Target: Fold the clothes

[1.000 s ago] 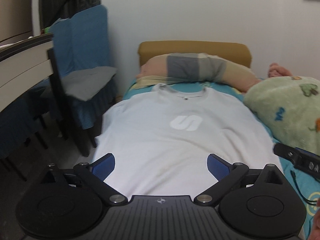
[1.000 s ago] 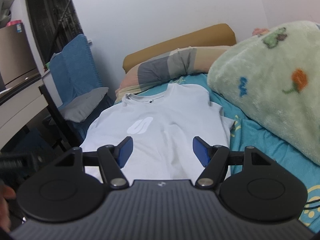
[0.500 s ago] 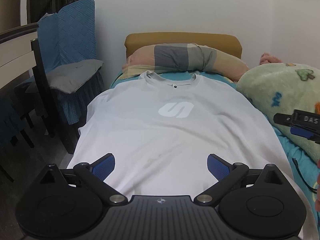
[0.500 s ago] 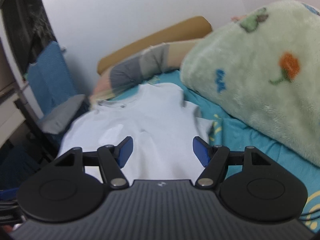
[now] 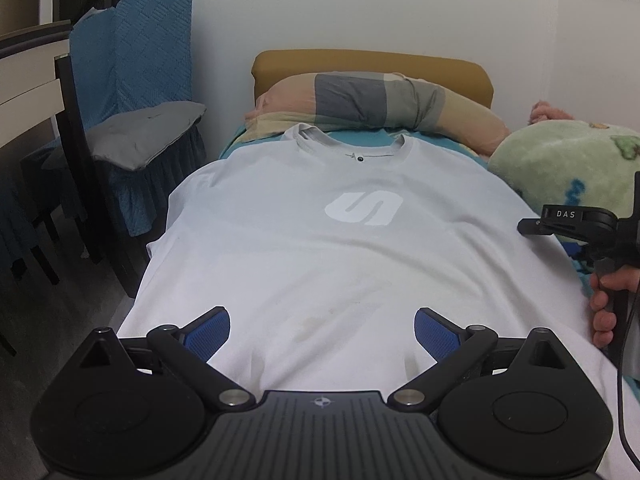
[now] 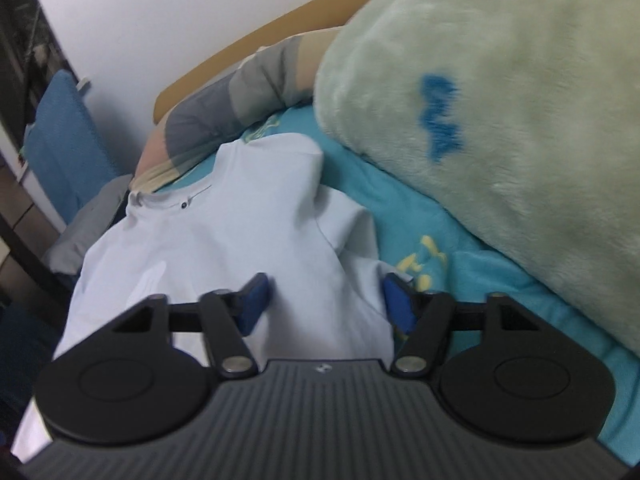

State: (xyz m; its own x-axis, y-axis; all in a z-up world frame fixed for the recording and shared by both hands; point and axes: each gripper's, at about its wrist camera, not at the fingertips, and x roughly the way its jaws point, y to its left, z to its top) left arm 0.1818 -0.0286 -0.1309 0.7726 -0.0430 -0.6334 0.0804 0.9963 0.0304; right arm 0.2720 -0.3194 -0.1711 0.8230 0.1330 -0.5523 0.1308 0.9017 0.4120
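Two black two-finger grippers, left (image 5: 322,330) and right (image 6: 326,300), jaws spread apart, above flat pale-grey cotton T-shirt (image 5: 340,248) on turquoise bedsheet (image 6: 404,216).

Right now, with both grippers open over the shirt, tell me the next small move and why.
Probably lower the right gripper and shut it on the short sleeve of the pale grey T-shirt. The shirt lies flat and unfolded on the bed; the open fingers already straddle its sleeve side, beside the teal bedsheet. The left gripper hangs open over the hem.
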